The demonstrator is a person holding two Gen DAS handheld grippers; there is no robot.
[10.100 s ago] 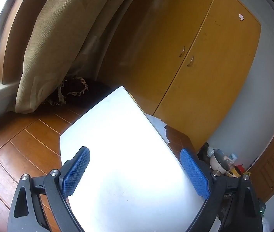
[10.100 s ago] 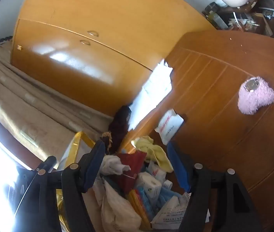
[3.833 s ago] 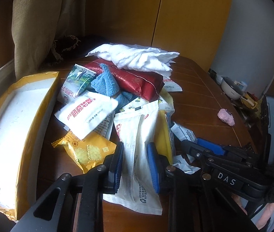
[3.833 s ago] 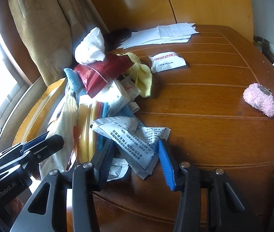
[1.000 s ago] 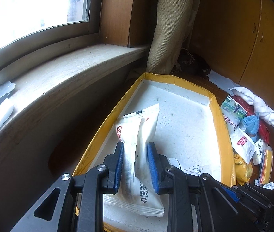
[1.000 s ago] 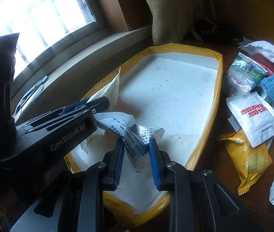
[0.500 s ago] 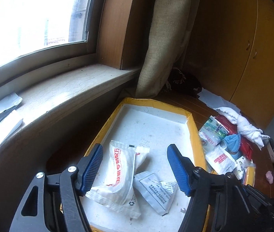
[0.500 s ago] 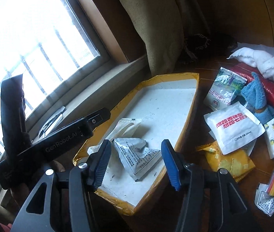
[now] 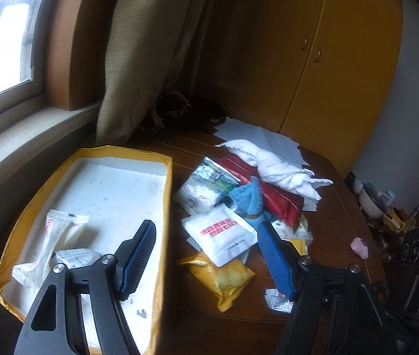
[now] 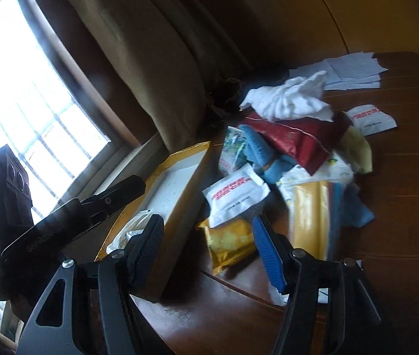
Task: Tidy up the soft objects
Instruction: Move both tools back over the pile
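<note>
A yellow-rimmed white tray (image 9: pixel 166 195) (image 10: pixel 191 183) lies by the window sill, with two white packets (image 9: pixel 58 236) loose in its near end. To its right is a heap of soft things: a white packet with red print (image 9: pixel 221 236) (image 10: pixel 236 195), a yellow snack bag (image 9: pixel 227 278) (image 10: pixel 230 242), a blue cloth (image 9: pixel 247 201), a red bag (image 9: pixel 271 198) and a white towel (image 9: pixel 274 165). My left gripper (image 9: pixel 206 230) hangs over the tray's right rim, jaws opening, nothing between them. My right gripper (image 10: pixel 208 222) hovers before the snack bag, jaws opening and empty.
Curtain (image 9: pixel 138 59) and a dark fringed cloth (image 9: pixel 179 109) fill the back corner by the wooden cupboard (image 9: pixel 327 59). Paper sheets (image 9: pixel 256 136) lie behind the heap. A pink fluffy item (image 9: pixel 359 247) sits apart at the table's right side. Window sill (image 9: pixel 17 136) borders the tray.
Both grippers let go of their white packets, which now lie in the tray. Both have drawn back, risen and swung right toward the heap, jaws spread wide.
</note>
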